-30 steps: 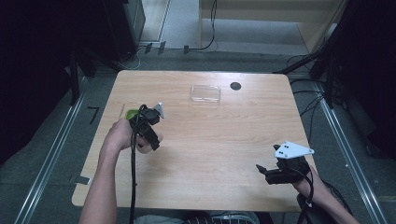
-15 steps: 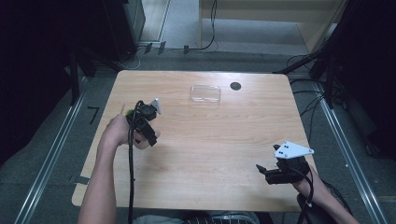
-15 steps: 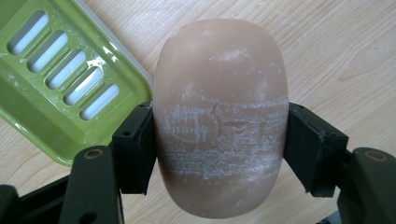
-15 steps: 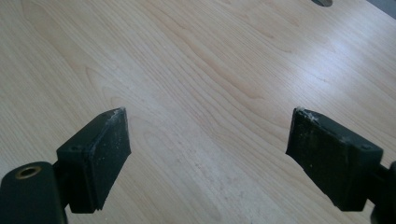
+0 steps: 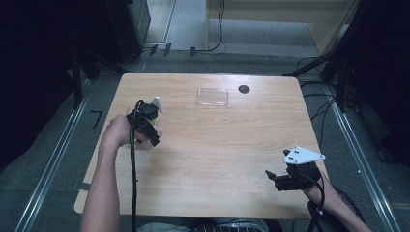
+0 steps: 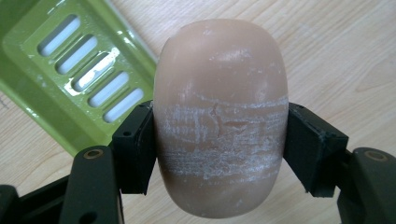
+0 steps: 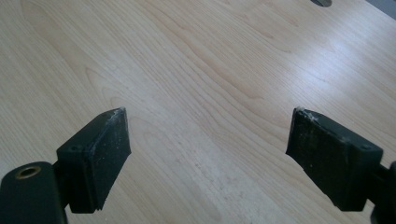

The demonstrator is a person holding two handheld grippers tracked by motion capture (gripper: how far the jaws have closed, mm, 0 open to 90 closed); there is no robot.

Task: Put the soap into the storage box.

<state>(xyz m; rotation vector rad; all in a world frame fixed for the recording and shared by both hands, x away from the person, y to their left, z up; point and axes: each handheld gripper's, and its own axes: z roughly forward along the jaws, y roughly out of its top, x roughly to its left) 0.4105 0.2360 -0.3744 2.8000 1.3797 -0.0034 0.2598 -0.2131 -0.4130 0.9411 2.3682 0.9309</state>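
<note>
Left tool [image 5: 151, 126] is clamped tight at the left side, forearm reaching in from the near edge. Right tool [image 5: 271, 177] rests near right, jaws spread wide.

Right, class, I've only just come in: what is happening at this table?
A person works at a wooden table with tongs in each hand. The left tongs are shut on a tan bar of soap, held just beside a green slotted soap dish near the table's left side. The right tongs are open with nothing between them, at the near right corner. A clear plastic lid or tray lies at the far side.
</note>
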